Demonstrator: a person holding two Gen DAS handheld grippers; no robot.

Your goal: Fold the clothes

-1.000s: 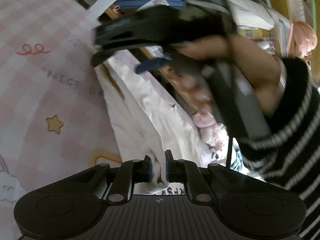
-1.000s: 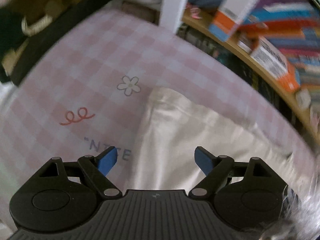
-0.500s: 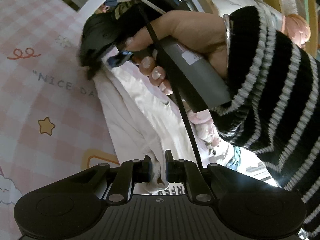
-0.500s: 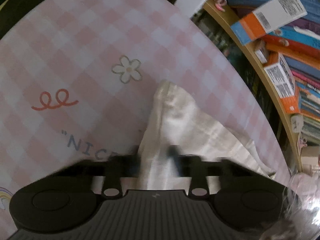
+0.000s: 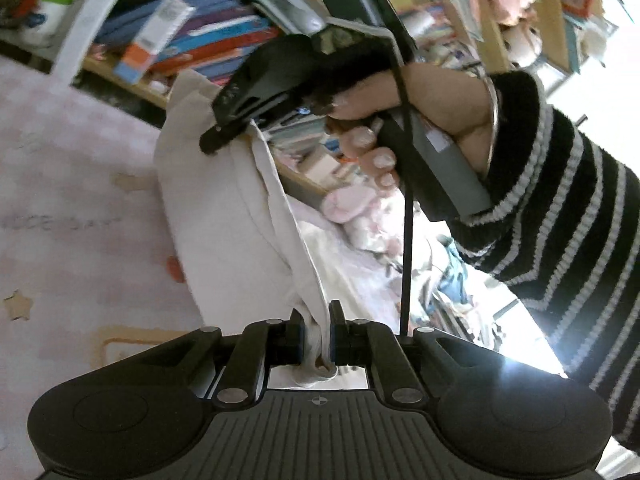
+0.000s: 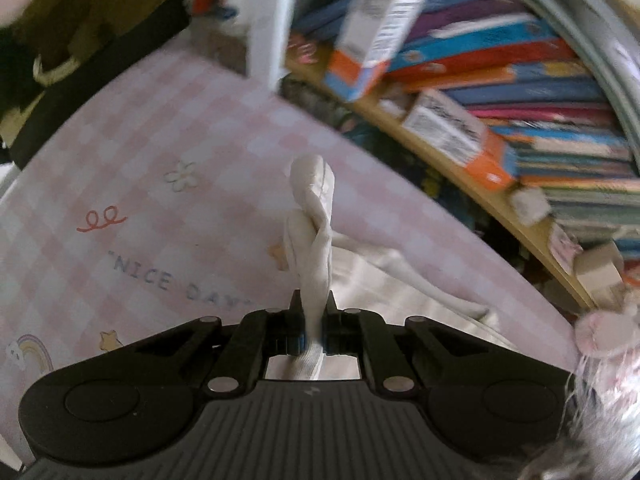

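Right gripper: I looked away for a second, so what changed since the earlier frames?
The right gripper, open above the white garment a second ago, has closed on a fold of it and lifted it off the pink checked cloth. The left gripper stayed clamped on its end of the garment.

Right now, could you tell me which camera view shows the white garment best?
The left wrist view: the white garment hangs stretched between the left gripper and right gripper. The right wrist view shows only a bunched twist.

Two tools (image 5: 315,330) (image 6: 313,322), one white garment (image 5: 224,216), one checked sheet (image 6: 168,136).
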